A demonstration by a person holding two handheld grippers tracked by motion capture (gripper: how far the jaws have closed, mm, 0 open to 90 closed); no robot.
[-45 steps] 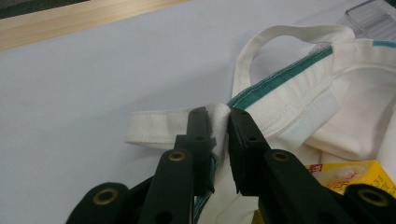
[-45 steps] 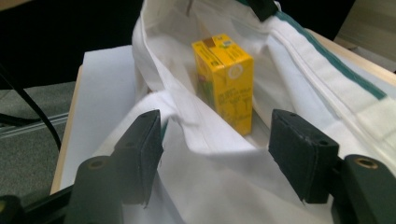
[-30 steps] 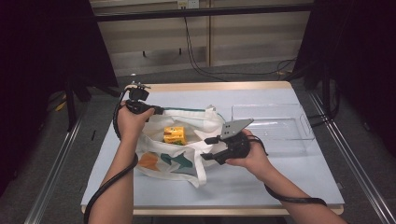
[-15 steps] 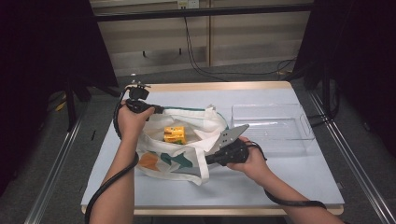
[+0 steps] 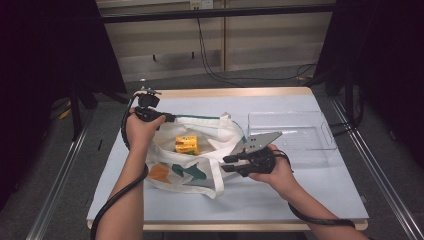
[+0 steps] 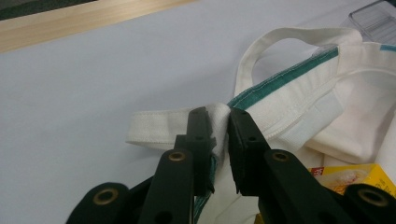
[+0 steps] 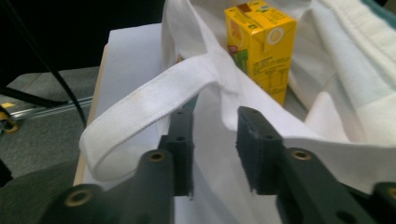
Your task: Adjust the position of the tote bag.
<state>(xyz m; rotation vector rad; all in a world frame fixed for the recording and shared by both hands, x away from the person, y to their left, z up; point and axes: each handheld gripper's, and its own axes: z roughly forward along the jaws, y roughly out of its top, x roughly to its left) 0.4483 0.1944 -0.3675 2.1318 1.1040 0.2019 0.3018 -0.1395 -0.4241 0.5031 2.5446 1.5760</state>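
A white tote bag (image 5: 200, 167) with green and orange print lies open on the table. A yellow drink carton (image 5: 187, 144) stands inside it. My left gripper (image 5: 169, 118) is at the bag's far left corner, shut on the white rim (image 6: 219, 112) beside a handle strap (image 6: 154, 128). At the bag's right side, my right gripper (image 5: 226, 164) points left into the mouth. In the right gripper view the right gripper (image 7: 215, 114) has just been opening its jaws. White cloth (image 7: 210, 154) lies between them, not pinched. The other strap (image 7: 154, 98) loops over its left jaw, with the carton (image 7: 261, 42) beyond.
A clear plastic tray (image 5: 327, 135) sits on the pale blue table (image 5: 310, 195) just right of the bag, behind my right hand. The table's wooden far edge (image 5: 240, 92) runs behind. Cables trail from both grippers off the near edge.
My right gripper has shifted a little at the bag's right rim, dipping and then coming back. The left gripper and the carton have kept still.
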